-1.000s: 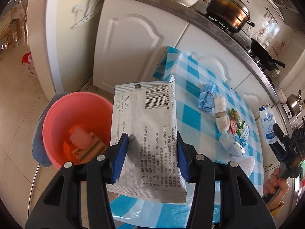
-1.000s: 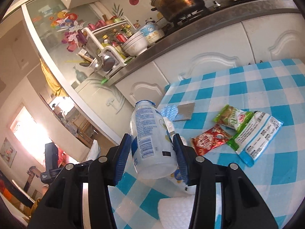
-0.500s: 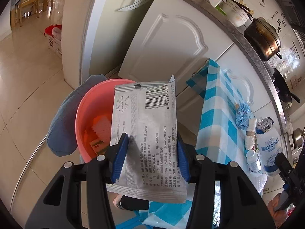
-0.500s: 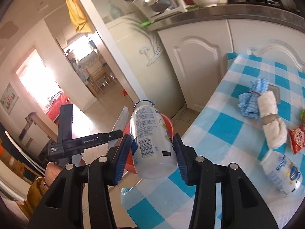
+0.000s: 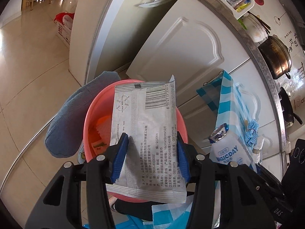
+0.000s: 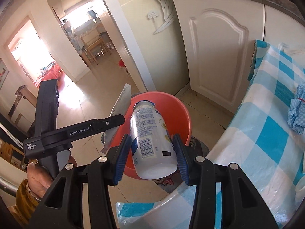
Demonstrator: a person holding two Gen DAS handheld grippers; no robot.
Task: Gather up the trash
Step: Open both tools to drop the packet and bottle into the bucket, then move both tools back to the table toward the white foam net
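Observation:
My left gripper (image 5: 151, 154) is shut on a grey printed packet (image 5: 146, 131), held over the pink basin (image 5: 91, 118) on the floor. A few bits of trash lie in the basin's bottom. My right gripper (image 6: 150, 156) is shut on a white plastic bottle (image 6: 150, 139) with a blue label, also above the pink basin (image 6: 179, 114). That bottle (image 5: 228, 148) shows at the right of the left wrist view. In the right wrist view the left gripper (image 6: 106, 124) and its grey packet (image 6: 120, 112) reach in from the left, held by a hand (image 6: 38, 173).
A table with a blue-and-white checked cloth (image 6: 266, 133) stands right of the basin, a blue rag bundle (image 6: 297, 112) on it. White cabinet doors (image 5: 181, 47) rise behind. A grey-blue cloth (image 5: 66, 118) hangs at the basin's left. A white basket (image 5: 64, 30) sits on the tiled floor.
Both grippers swung from over the table to above the pink basin, each still holding its item. The right gripper with the bottle has come close beside the left one.

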